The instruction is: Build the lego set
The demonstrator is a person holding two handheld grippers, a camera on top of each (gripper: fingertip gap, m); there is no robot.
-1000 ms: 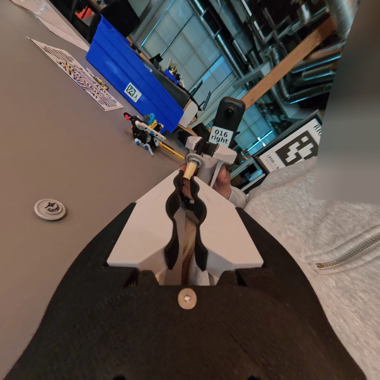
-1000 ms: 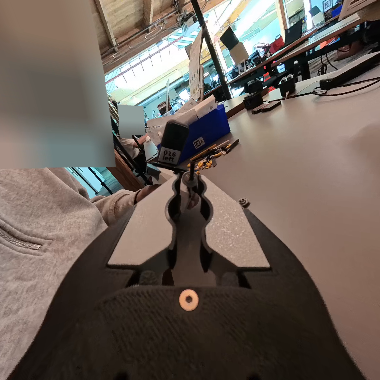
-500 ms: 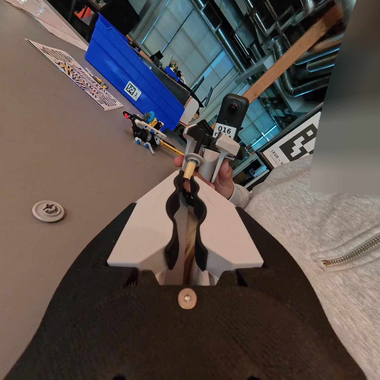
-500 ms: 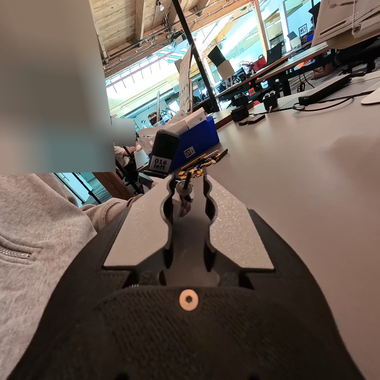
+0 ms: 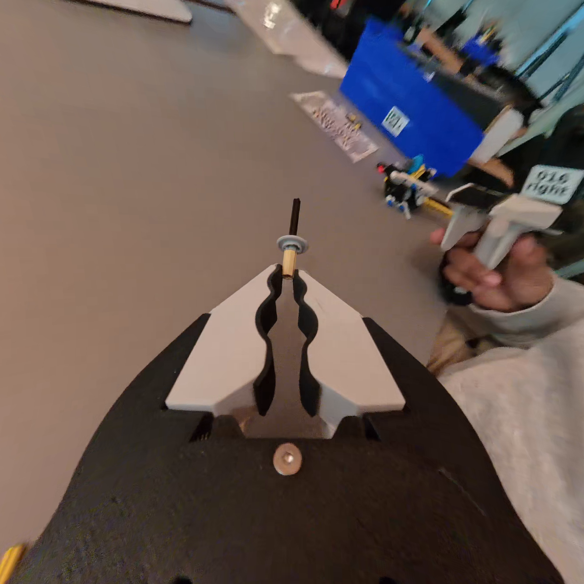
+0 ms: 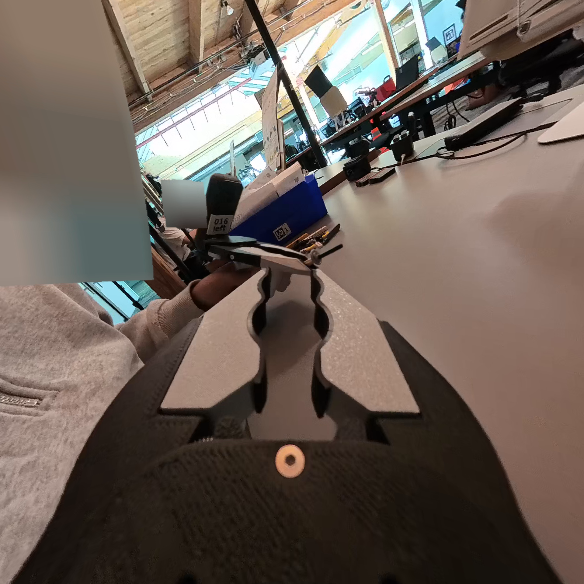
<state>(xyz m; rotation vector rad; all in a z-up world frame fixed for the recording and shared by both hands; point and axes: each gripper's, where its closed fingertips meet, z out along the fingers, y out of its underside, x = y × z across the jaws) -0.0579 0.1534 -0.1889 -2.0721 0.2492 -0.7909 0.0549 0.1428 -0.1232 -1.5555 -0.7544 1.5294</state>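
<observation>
My left gripper (image 5: 287, 272) is shut on the tan sleeve (image 5: 289, 263) of a small axle assembly. A grey disc (image 5: 292, 245) sits above the sleeve and a black axle (image 5: 295, 218) sticks out past it, held over the grey table (image 5: 126, 189). The right wrist view shows it from the side, with the axle (image 6: 327, 251) pointing right. My right gripper (image 6: 289, 279) is open and empty, just below the left gripper's tip. A partly built lego model (image 5: 407, 192) stands at the far right of the table.
A blue bin (image 5: 410, 104) and a printed sheet (image 5: 338, 126) lie beyond the model. The hand and handle of the right gripper (image 5: 505, 227) are at the right edge. Loose lego parts (image 6: 313, 240) lie by the bin (image 6: 284, 215). Cables and black boxes (image 6: 373, 170) sit far back. Tip to tip, the grippers are about 15 cm apart. About 20 cm separates my right fingertips from the partly built lego model (image 5: 407, 192).
My right gripper has opened and come off the axle. My left gripper has swung away from it toward the table, keeping the axle assembly.
</observation>
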